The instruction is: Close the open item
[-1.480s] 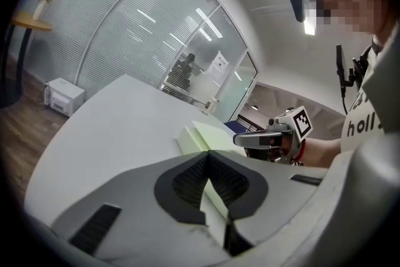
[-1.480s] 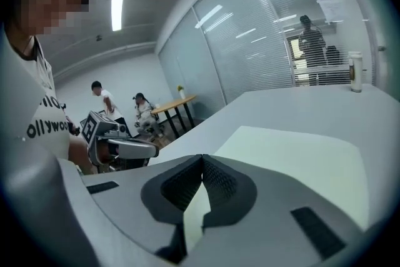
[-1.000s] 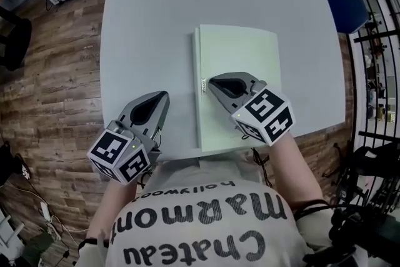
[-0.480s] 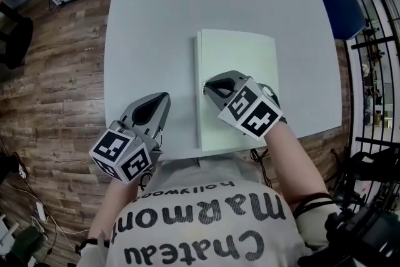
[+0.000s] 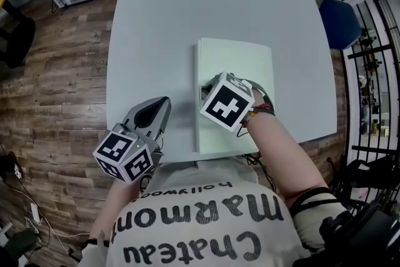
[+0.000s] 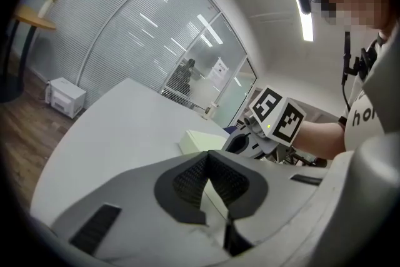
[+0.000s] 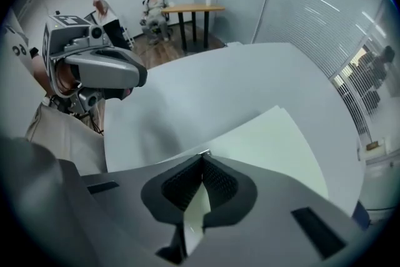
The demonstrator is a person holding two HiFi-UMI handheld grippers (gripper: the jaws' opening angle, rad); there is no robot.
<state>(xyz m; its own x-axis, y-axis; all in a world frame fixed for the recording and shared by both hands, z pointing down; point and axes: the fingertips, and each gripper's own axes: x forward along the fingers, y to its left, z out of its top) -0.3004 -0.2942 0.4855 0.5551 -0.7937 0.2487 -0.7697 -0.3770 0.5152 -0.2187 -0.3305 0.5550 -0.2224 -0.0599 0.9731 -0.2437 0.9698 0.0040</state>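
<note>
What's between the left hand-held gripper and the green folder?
Only bare tabletop separates the left hand-held gripper from the folder, per head view.

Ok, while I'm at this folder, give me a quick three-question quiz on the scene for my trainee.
1. True or false: the left gripper is touching the pale green folder.
2. Where do the right gripper tips sit? A: at the folder's left edge. B: at its far right corner. C: off the grey table.
3. Fill in: in their own views, both grippers' jaws are ___.

Key: 1 false, it is held over bare table, apart from the folder. 2 A. 3 shut.
</note>
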